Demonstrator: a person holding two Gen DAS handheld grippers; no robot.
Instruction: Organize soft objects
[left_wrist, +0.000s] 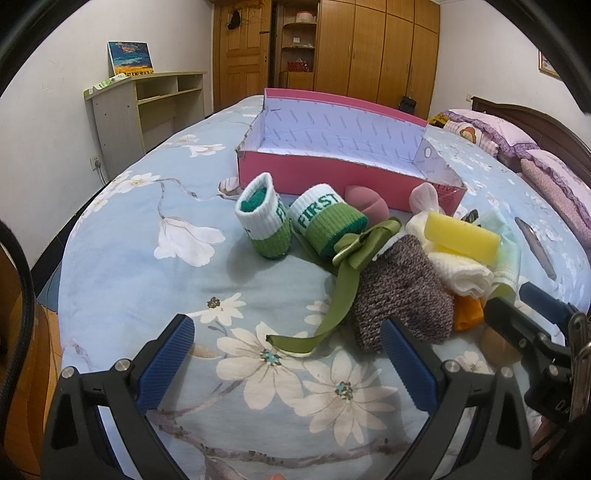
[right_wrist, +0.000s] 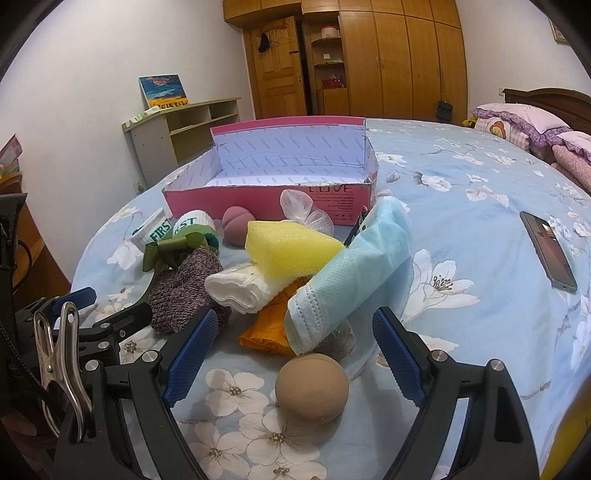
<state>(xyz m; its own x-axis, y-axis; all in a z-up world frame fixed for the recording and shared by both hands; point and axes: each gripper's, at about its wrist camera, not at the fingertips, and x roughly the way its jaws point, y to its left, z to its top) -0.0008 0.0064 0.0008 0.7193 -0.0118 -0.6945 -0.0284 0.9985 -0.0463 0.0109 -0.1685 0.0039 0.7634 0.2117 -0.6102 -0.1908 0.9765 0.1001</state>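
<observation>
An open pink box (left_wrist: 332, 177) (right_wrist: 258, 201) lies on the bed, with nothing visible inside. In front of it is a pile of soft things: two green-and-white wristbands (left_wrist: 266, 218) (left_wrist: 325, 218), a green ribbon bow (left_wrist: 354, 247), a grey knit piece (left_wrist: 402, 291) (right_wrist: 184, 291), a yellow sponge (left_wrist: 461, 236) (right_wrist: 288, 251), a white cloth (right_wrist: 240, 291), a blue face mask (right_wrist: 354, 269), an orange cloth (right_wrist: 266, 328), a pink sponge (right_wrist: 236, 225) and a tan ball (right_wrist: 312, 387). My left gripper (left_wrist: 288, 354) is open above the ribbon's tail. My right gripper (right_wrist: 295, 350) is open, with the ball between its fingers.
A phone (right_wrist: 550, 251) lies on the floral blue bedspread (left_wrist: 147, 266) to the right. Pillows (right_wrist: 524, 129) sit at the headboard. A shelf unit (left_wrist: 147, 107) stands by the left wall, wardrobes at the back. The right gripper's body (left_wrist: 532, 332) is close beside my left one.
</observation>
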